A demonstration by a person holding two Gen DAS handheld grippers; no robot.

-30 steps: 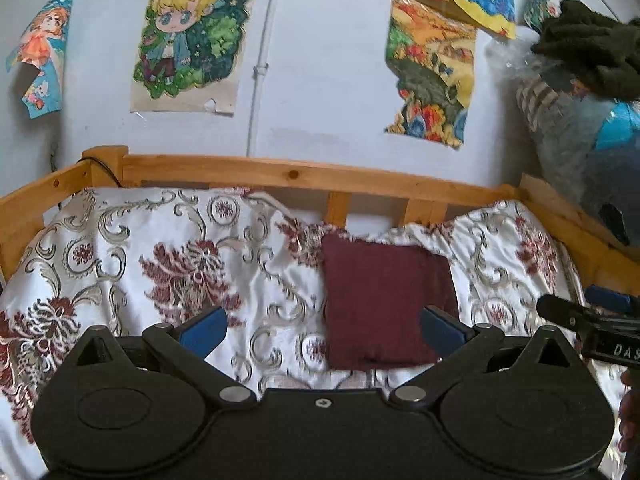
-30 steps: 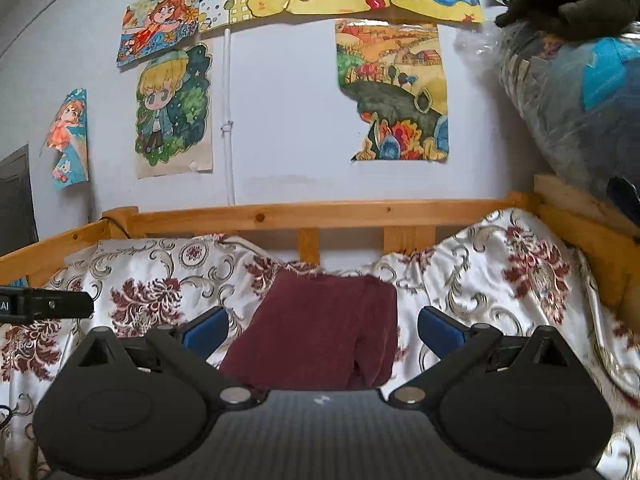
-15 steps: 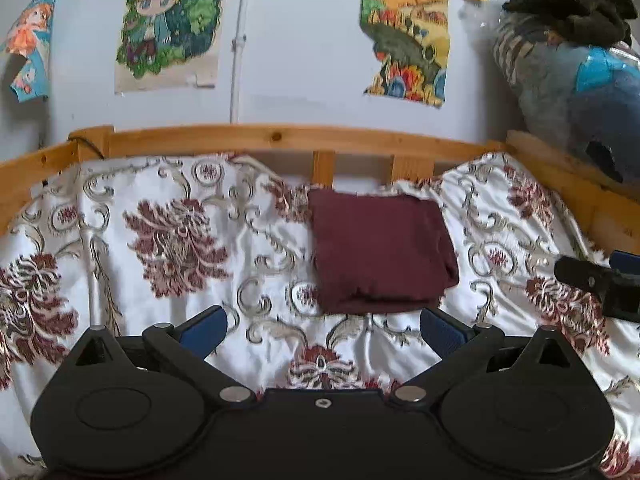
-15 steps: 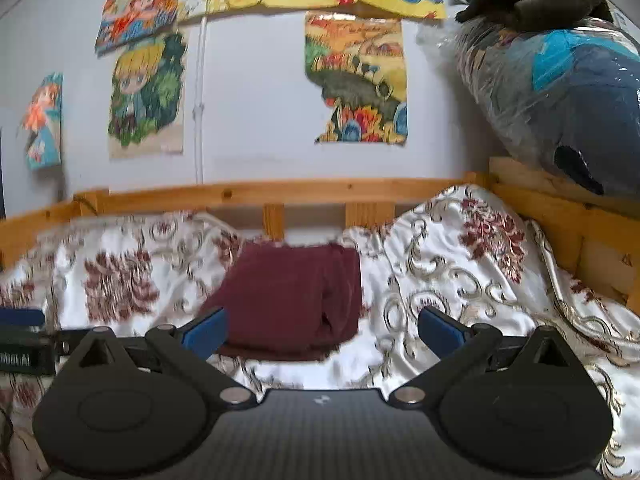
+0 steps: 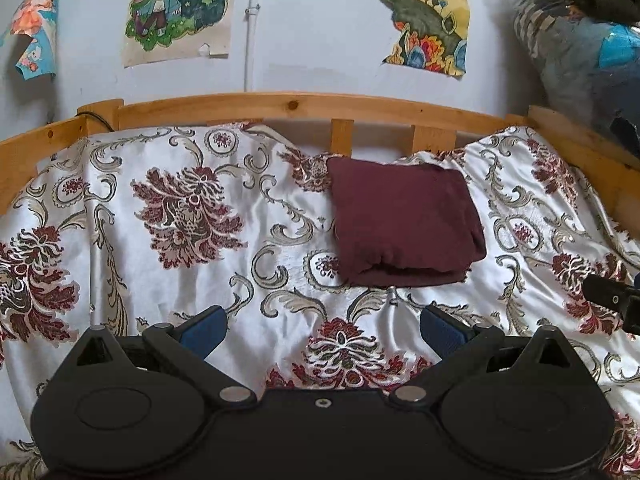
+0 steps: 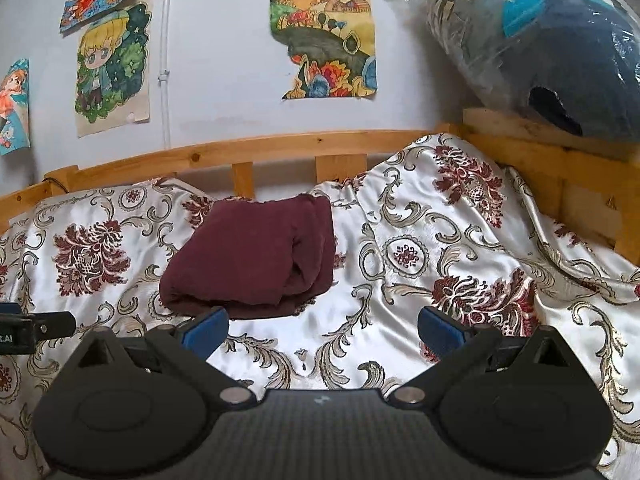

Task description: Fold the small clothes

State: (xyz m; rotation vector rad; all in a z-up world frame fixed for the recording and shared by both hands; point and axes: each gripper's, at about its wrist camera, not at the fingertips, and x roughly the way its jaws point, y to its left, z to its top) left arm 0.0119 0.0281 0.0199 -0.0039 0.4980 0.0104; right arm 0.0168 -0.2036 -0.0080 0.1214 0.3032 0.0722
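1. From your left wrist camera, your left gripper has its jaws spread wide with nothing between them; the blue pads hang over bare bedspread.
2. In that same view, the folded maroon garment lies on the floral bedspread, ahead of the gripper and a little to the right, apart from both pads. Its far edge sits close to the wooden bed rail. The near edge shows stacked layers of the fold.
3. At the right border of this view, a black part of your right gripper pokes in above the bedspread; its jaws cannot be judged here.
4. From your right wrist camera, your right gripper is likewise wide apart and holding nothing.
5. Here the maroon garment lies ahead and to the left, with its near edge just beyond the left blue pad; whether they touch cannot be told.
6. At the left border, a black part of your left gripper shows over the bedspread.
7. Drawings hang on the wall behind the bed rail, and a plastic-wrapped bundle rests at the upper right.
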